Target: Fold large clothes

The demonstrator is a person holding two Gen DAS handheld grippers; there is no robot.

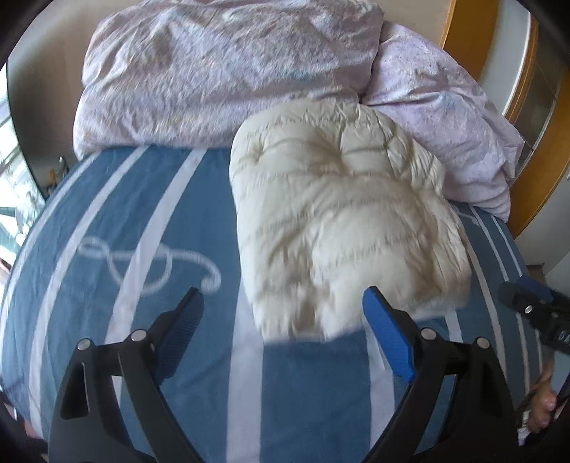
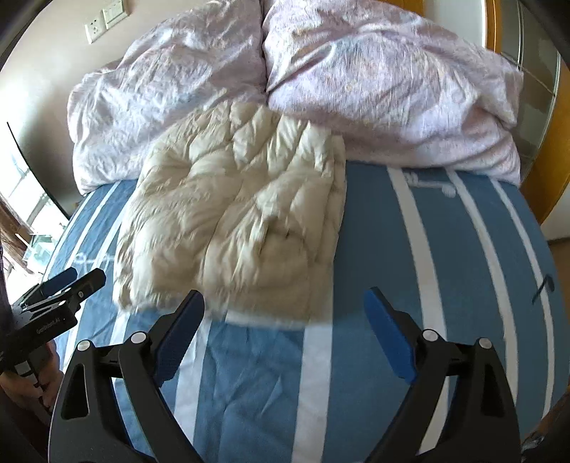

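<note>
thing: puffy cream quilted coat (image 1: pixel 342 213) lies folded into a fat block on the blue bed sheet with white stripes (image 1: pixel 142 249) | left gripper (image 1: pixel 283 311) jaws wide apart, empty | right gripper (image 2: pixel 284 311) same | looks nearly done, maybe one more fold or tidy

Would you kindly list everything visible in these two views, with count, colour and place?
puffy jacket: one, cream, folded in a bundle on the bed sheet, its far edge against the duvets.
bed sheet: one, blue with white stripes, covering the bed.
duvets: two bundles, pale lilac, piled at the far end of the bed.
wall sockets: two plates, white, on the wall at upper left.
wooden frame: orange-brown, at upper right.
left gripper: one, black with blue pads, open above the sheet, near the jacket's near edge.
right gripper: one, same colours, open, just short of the jacket.
</note>
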